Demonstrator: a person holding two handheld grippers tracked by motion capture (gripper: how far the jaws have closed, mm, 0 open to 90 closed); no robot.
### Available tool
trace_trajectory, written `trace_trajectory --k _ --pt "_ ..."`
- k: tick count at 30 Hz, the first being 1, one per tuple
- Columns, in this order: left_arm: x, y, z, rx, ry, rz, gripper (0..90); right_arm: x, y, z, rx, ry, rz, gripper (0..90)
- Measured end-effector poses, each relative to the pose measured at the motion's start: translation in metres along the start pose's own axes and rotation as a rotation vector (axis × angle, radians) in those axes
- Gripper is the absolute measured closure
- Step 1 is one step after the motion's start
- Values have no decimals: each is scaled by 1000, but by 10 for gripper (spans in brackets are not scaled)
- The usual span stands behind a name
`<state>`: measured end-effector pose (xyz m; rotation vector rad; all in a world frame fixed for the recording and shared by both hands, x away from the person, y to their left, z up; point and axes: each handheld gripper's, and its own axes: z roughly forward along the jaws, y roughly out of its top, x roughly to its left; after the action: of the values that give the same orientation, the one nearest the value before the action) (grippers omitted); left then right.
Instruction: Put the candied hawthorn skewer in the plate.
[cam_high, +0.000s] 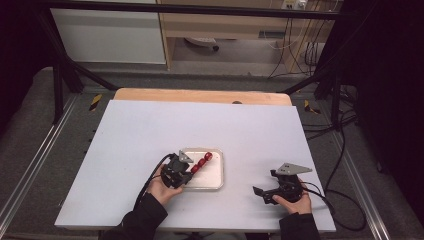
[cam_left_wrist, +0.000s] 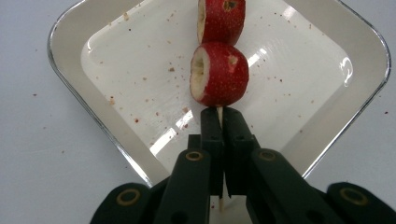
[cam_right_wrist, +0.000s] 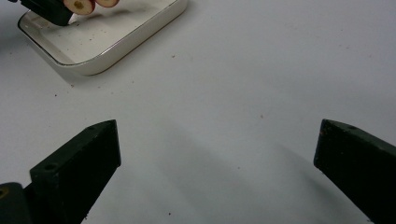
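Note:
A skewer of red fruit pieces (cam_high: 201, 163) hangs over a white square tray (cam_high: 216, 181) near the table's middle. In the left gripper view, my left gripper (cam_left_wrist: 220, 122) is shut on the thin wooden stick just below the lowest red fruit (cam_left_wrist: 219, 73); a second fruit (cam_left_wrist: 221, 19) sits above it. The tray (cam_left_wrist: 84, 102) under it is speckled with crumbs. My right gripper (cam_high: 264, 194) rests at the front right of the table, jaws wide apart with nothing between them. In the right gripper view, the tray (cam_right_wrist: 126, 39) lies at the upper left with fruit (cam_right_wrist: 80, 5) over it.
The white table top (cam_high: 150, 130) has bare room all around the tray. A wooden board edge (cam_high: 200, 95) runs along the far side. Black frame bars and cables (cam_high: 345, 150) stand beyond the table's right edge.

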<state>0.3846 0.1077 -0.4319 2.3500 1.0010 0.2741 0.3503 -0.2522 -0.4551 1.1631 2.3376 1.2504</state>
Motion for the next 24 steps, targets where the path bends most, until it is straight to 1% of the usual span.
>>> trace_trajectory --k 4,6,8,10,13,15,19,22,24 --pt "0 0 0 0 -3 3 868 0 0 0 2 -2 3 11" --pt "1 -1 -2 -7 1 11 839 0 0 1 3 -1 2 11" --pt "2 -2 -5 -29 -1 19 793 0 0 1 2 -1 3 11" --pt "3 -3 -9 -51 -12 28 720 0 0 0 -1 -4 4 11" --pt "7 -5 -17 -95 -21 24 587 0 0 0 1 -1 10 11" --pt "11 -7 -23 -118 -28 24 519 0 0 0 1 -3 10 11" --pt "19 -14 -35 -140 -38 27 368 -1 0 0 -2 -3 8 10" --pt "26 -22 -43 -159 -57 17 283 0 0 0 0 -1 13 11" --pt "30 -30 -48 -173 -52 24 221 0 0 0 1 0 14 10"
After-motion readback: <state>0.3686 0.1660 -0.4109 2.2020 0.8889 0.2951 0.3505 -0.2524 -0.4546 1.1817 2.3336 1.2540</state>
